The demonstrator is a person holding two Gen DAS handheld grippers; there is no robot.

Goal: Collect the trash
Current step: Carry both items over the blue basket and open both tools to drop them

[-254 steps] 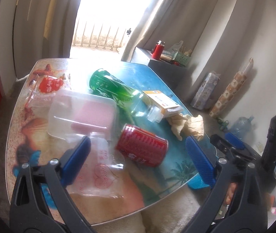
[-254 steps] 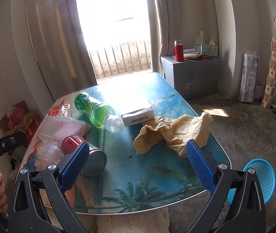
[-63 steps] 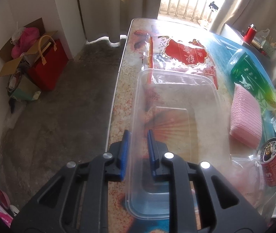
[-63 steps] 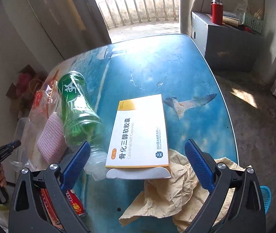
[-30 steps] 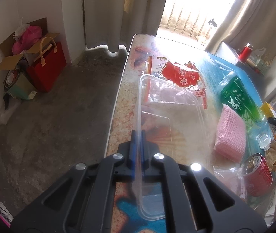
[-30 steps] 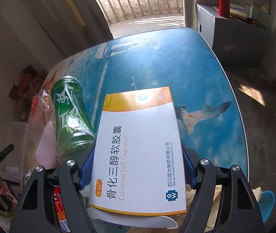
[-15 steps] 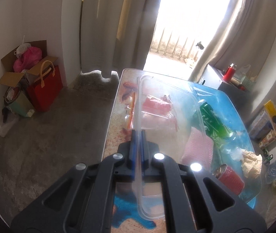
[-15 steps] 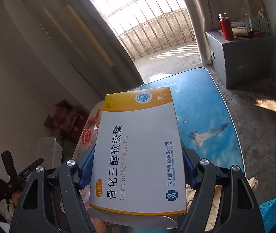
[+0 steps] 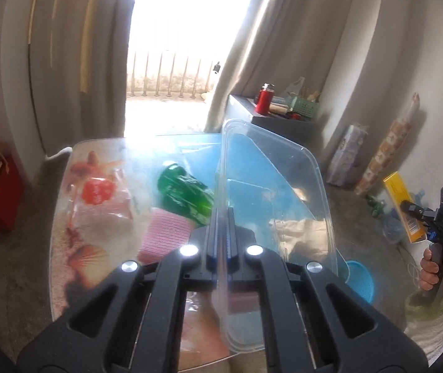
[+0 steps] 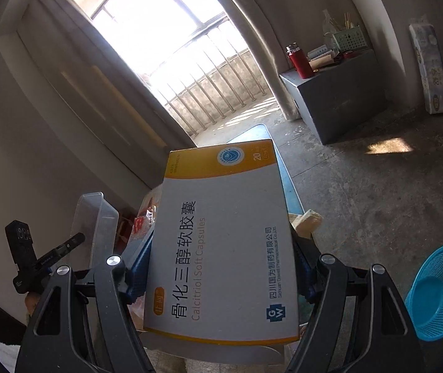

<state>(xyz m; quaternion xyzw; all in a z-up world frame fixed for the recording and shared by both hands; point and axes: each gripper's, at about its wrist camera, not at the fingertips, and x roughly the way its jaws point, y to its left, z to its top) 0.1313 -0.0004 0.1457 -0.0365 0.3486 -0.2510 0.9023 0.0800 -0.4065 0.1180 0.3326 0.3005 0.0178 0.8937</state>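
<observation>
My left gripper [image 9: 221,233] is shut on the rim of a clear plastic container [image 9: 271,186], held up above the table [image 9: 66,242]. On the table lie a green bottle [image 9: 184,192], a pink pad [image 9: 165,236], a red-printed bag [image 9: 97,195] and crumpled brown paper [image 9: 299,230]. My right gripper [image 10: 221,267] is shut on a white and orange medicine box [image 10: 221,242], lifted off the table. That box [image 9: 403,208] and the right gripper's handle show at the far right of the left wrist view. The clear container [image 10: 94,227] appears at the left of the right wrist view.
A blue mesh basket [image 10: 442,292] stands on the floor to the right of the table; it is also visible through the container [image 9: 358,283]. A grey cabinet [image 10: 336,99] with a red flask [image 10: 297,60] stands by the window. A red bag [image 9: 0,186] sits on the floor at left.
Both grippers have risen and swung to the right with their loads. The clear container has come off the table and tilted. The medicine box now hangs beyond the table's edge over the floor.
</observation>
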